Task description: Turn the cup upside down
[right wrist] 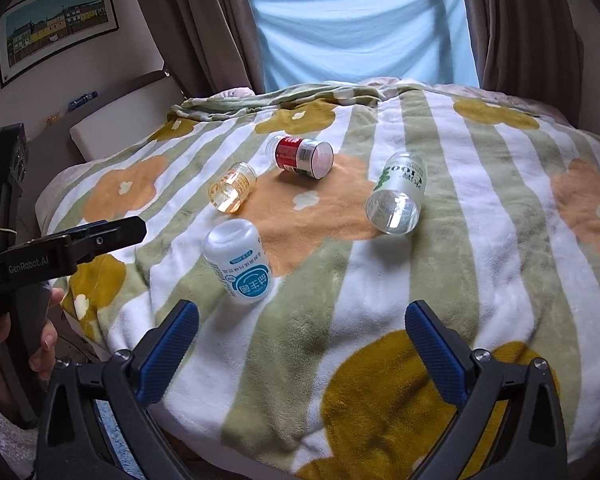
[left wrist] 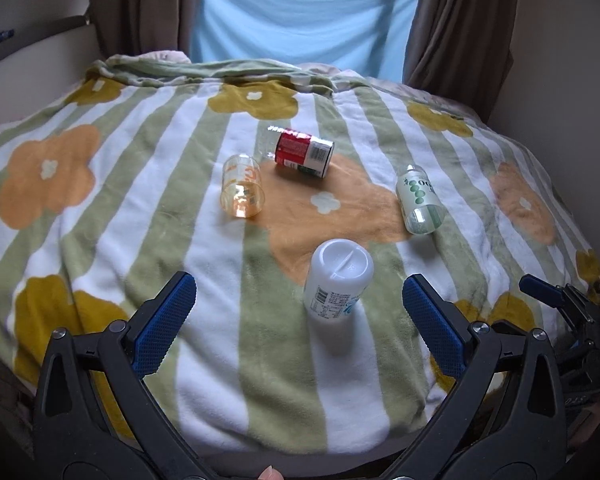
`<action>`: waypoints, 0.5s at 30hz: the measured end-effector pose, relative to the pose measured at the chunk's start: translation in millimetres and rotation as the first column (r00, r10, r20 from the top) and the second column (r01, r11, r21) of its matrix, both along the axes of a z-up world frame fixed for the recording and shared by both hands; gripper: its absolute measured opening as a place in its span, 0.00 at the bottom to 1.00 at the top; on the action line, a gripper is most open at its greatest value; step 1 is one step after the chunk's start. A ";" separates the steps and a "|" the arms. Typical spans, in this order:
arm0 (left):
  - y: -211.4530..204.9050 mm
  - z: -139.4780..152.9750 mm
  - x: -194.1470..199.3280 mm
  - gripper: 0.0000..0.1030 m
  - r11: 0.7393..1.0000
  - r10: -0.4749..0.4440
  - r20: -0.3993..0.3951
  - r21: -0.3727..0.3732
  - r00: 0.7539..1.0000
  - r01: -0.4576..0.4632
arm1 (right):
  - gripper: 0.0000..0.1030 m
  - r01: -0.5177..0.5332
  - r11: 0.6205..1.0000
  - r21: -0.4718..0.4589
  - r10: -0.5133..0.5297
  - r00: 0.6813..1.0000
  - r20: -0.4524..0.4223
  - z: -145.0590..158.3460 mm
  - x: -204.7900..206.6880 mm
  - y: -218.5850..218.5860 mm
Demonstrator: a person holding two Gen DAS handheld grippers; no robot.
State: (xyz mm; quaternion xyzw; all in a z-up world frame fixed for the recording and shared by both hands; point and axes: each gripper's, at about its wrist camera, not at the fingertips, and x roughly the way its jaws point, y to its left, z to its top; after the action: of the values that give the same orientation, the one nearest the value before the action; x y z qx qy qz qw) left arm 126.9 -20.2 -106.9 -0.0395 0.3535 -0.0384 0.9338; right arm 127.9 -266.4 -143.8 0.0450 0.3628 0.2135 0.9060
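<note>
Several cups sit on a striped flower blanket [left wrist: 140,216]. A white cup with a blue label [left wrist: 338,280] [right wrist: 240,260] stands bottom up, nearest the grippers. An orange clear cup [left wrist: 242,192] [right wrist: 233,187], a red-label cup [left wrist: 304,152] [right wrist: 302,157] and a green-print clear cup [left wrist: 419,200] [right wrist: 398,196] lie on their sides farther back. My left gripper [left wrist: 300,300] is open and empty, just short of the white cup. My right gripper [right wrist: 302,328] is open and empty, to the right of the white cup.
The blanket [right wrist: 480,240] covers a bed. Brown curtains [left wrist: 140,4] and a light blue sheet [left wrist: 300,12] hang behind it. A headboard ledge [right wrist: 112,120] and a framed picture [right wrist: 56,20] are at the left. The left gripper's body [right wrist: 60,252] shows in the right wrist view.
</note>
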 end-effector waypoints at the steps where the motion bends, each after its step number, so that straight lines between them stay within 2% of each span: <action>1: 2.6 16.6 -10.0 1.00 1.000 -0.004 0.040 0.019 0.999 0.003 | 1.00 0.007 1.000 -0.008 -0.007 1.000 0.021 13.4 -5.4 2.3; 5: 8.5 73.0 -41.7 1.00 0.996 -0.012 0.158 0.086 0.987 -0.001 | 1.00 0.067 0.997 -0.042 -0.060 0.987 0.150 76.1 -31.3 13.5; 8: 14.9 103.7 -62.4 1.00 0.995 -0.012 0.232 0.100 0.973 -0.011 | 1.00 0.163 0.985 -0.057 -0.143 0.956 0.255 120.6 -51.6 20.8; 11: 26.4 120.8 -79.7 1.00 0.998 -0.004 0.288 0.068 0.958 -0.017 | 1.00 0.234 0.971 -0.048 -0.204 0.918 0.340 154.5 -69.9 28.4; 15: 34.8 128.6 -98.1 1.00 0.995 0.013 0.342 0.086 0.940 -0.045 | 1.00 0.304 0.952 -0.039 -0.257 0.859 0.442 175.0 -91.5 37.9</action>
State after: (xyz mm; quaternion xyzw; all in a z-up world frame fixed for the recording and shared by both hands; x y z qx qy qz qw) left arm 28.8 14.7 21.7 0.0056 0.1871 -0.0146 0.9822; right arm 36.4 -228.5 31.2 0.0001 0.1533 0.0641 0.9861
